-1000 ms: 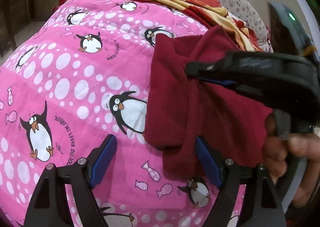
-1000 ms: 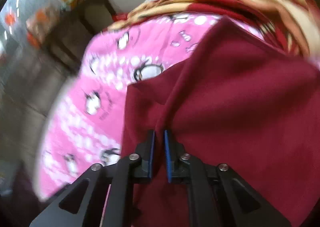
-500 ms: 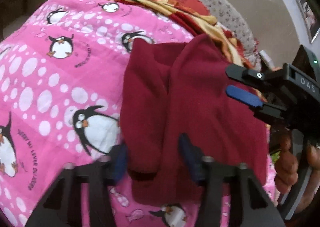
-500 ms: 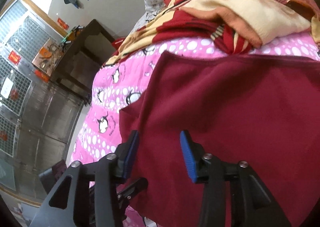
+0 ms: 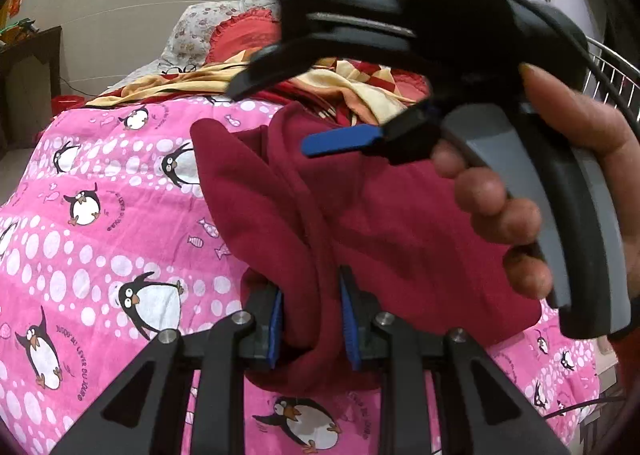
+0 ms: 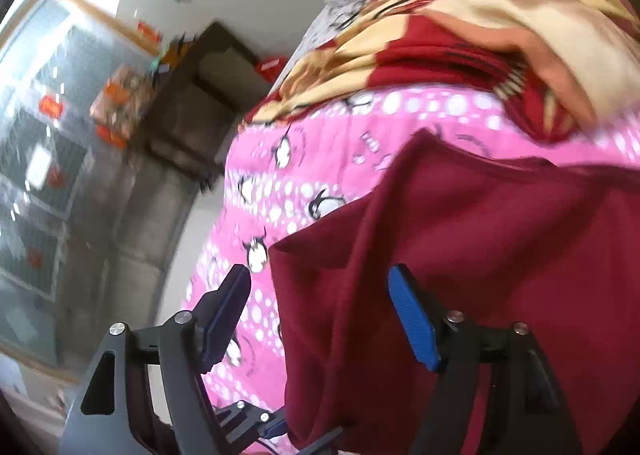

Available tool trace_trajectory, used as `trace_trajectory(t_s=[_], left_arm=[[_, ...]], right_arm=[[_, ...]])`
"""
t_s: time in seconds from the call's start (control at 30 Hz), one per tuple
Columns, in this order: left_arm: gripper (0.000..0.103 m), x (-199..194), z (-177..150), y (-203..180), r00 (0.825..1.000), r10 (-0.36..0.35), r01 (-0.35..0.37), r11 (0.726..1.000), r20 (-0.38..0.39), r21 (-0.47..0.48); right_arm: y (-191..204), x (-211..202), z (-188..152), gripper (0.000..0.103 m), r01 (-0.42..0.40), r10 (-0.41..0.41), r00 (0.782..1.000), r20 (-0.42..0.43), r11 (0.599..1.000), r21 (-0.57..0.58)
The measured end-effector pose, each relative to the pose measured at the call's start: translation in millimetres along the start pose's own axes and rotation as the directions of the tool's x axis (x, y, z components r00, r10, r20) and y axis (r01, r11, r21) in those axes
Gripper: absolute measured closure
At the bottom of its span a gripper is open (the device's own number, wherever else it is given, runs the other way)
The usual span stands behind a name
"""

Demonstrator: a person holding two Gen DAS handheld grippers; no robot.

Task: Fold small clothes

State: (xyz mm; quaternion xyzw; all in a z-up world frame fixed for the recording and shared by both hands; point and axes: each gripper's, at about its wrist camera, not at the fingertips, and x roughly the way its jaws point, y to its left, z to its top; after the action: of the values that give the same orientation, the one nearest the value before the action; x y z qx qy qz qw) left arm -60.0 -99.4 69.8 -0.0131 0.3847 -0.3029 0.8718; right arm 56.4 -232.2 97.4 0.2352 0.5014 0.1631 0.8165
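A dark red garment lies partly folded on a pink penguin-print blanket. My left gripper is shut on a fold at the garment's near edge, with cloth bunched between its blue pads. My right gripper hangs open above the garment's far part, held by a hand. In the right wrist view the right gripper is open wide and empty over the garment's left edge.
A crumpled red and cream blanket and pillows lie at the bed's far end. A dark wooden cabinet stands beside the bed, left. A metal rail shows far right.
My left gripper has closed on the garment's near fold. My right gripper let go of the cloth, opened wide and lifted up and across above the garment.
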Motion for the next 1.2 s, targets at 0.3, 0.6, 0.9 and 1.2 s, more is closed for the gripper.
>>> trace_trajectory(t_s=[0.3,0.6,0.9,1.2], left_arm=[[0.077,-5,-7,0,1.000,0.018,-0.018,1.000,-0.009,-0.012],[0.077,-9,-4,-8,1.000,0.017,-0.017,1.000,-0.020,-0.005],[0.078,-32,21,-65,0.986,-0.166,0.166,0.985,-0.002,0.047],[0.079,-13,40,-158,0.957,-0.285,0.291,0.943,-0.058,0.162]], right_arm=[[37,60,-6,0.013,0.256,-0.298,0.946,-0.125,0.928,-0.270],[15,39,-11,0.057,0.305,-0.326,0.944,-0.041,0.916,-0.260],[-26,-81,-32,0.064,0.244,-0.216,0.960,0.181,0.958,-0.149],[-101,-173,-64,0.066,0.237,-0.237,0.922,0.307,0.971,0.038]])
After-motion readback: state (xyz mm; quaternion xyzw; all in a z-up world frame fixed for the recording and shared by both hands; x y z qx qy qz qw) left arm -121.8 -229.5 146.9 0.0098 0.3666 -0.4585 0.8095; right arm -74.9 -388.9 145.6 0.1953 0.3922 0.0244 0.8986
